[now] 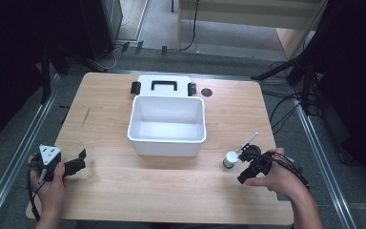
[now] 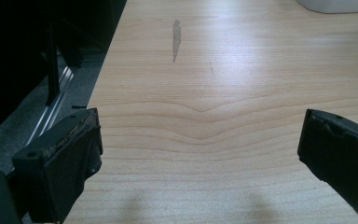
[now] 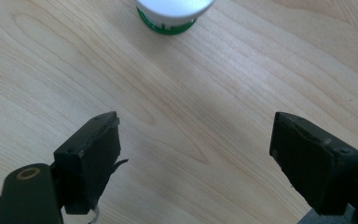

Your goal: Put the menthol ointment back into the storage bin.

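A small container with a white cap and green base point(image 1: 230, 159) stands on the wooden table point(image 1: 124, 191), right of centre near the front. My right gripper point(image 1: 246, 166) is just to its right, held in a hand. In the right gripper view the container point(image 3: 173, 11) sits at the top edge, beyond the open right gripper point(image 3: 196, 119), whose jaws have only bare wood between them. My left gripper point(image 1: 80, 160) rests at the table's front left, open. Its jaws point(image 2: 200, 121) stand wide apart over bare table.
A white rectangular bin point(image 1: 167, 148) stands open mid-table, with its lid point(image 1: 164, 86) and black handle lying behind it. A small black round disc point(image 1: 206, 92) lies at the back right. A grey smear point(image 2: 176, 37) marks the wood left of the bin.
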Tool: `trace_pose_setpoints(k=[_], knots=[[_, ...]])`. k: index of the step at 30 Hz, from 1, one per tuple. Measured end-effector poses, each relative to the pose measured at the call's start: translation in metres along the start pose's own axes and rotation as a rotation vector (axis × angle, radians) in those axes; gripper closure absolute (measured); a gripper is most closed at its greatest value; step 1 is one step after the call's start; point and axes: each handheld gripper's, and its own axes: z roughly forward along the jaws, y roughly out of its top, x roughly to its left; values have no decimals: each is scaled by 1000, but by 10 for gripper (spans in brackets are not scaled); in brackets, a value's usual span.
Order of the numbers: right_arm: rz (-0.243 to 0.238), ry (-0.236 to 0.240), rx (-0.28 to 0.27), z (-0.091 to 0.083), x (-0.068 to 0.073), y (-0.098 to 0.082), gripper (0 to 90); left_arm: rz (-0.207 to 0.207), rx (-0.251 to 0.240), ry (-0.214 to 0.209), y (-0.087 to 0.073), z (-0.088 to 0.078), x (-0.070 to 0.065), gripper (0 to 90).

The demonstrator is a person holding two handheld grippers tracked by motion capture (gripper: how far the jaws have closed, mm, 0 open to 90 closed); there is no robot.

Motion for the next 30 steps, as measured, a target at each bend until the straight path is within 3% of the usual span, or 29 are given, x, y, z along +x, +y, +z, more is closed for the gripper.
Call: trace_pose_setpoints(k=[6, 18, 30], knots=[[-14, -4, 9, -5, 3, 12, 163, -5, 2, -6, 0, 0, 1, 5], [-28, 49, 27, -8, 7, 34, 221, -8, 1, -5, 0, 0, 1, 5], [24, 45, 19, -4, 0, 53, 290, -6, 4, -10, 0, 0, 1, 5]])
